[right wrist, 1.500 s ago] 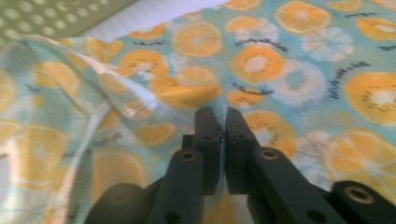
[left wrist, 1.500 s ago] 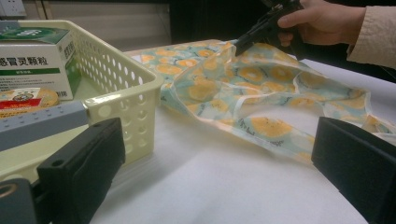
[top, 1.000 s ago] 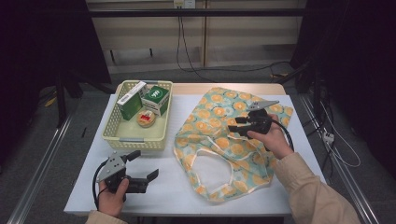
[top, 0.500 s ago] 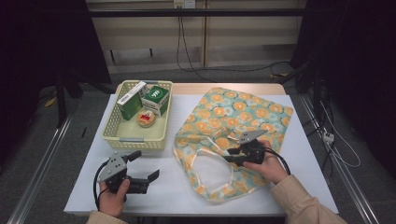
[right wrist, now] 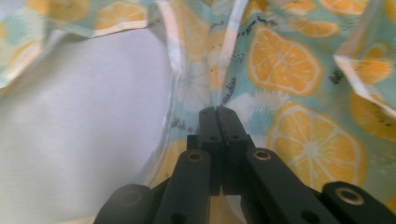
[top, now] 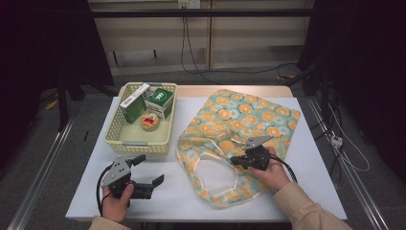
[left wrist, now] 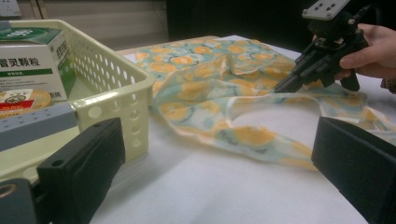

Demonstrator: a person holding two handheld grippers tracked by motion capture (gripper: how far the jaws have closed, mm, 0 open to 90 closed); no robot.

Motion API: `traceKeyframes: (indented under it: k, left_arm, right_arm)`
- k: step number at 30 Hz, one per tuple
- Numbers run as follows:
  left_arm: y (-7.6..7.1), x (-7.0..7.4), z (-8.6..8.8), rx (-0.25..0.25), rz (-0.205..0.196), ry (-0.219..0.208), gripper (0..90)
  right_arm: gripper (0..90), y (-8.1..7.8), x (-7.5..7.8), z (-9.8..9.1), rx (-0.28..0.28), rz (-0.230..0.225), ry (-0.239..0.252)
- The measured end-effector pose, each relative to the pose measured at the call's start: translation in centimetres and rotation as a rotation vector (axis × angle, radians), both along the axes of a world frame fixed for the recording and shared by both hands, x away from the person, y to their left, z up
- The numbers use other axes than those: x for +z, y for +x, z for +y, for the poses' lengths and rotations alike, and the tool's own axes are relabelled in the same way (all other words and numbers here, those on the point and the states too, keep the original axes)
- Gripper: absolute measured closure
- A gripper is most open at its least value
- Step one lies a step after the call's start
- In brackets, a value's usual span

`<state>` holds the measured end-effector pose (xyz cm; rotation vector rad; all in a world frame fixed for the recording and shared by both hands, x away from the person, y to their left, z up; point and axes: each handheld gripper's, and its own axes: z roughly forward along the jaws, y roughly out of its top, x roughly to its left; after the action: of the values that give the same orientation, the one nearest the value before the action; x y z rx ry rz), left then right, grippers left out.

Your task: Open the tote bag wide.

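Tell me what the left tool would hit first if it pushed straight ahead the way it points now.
Probably the cloth bag: the open left tool points across bare table at its near edge, with the basket just off to one side.

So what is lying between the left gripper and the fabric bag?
In the high view, bare white table separates the left gripper from the bag; nothing lies between.

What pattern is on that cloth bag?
Orange slices on pale green; the bag shows best in the right gripper view.
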<state>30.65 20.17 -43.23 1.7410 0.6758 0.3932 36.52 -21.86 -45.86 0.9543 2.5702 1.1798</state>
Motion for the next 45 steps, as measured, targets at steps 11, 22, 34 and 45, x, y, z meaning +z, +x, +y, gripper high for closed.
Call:
traceKeyframes:
  k: [11,22,34,45]
  left_arm:
    - [0.0,0.0,0.1,0.005,0.001,0.002,2.5]
    - [0.1,0.0,0.0,0.007,0.003,0.003,2.5]
    - [0.1,-0.1,0.1,0.007,0.007,-0.005,2.5]
    - [0.2,-0.1,0.2,0.008,0.008,-0.005,2.5]
  right_arm:
    - [90.0,-0.2,1.1,2.3,0.055,-0.009,0.019]
    - [90.0,2.4,2.7,-0.6,-0.052,-0.029,0.048]
    - [90.0,4.8,2.4,-2.7,-0.161,-0.058,0.010]
    - [89.2,5.8,-0.2,-3.2,-0.181,-0.013,-0.022]
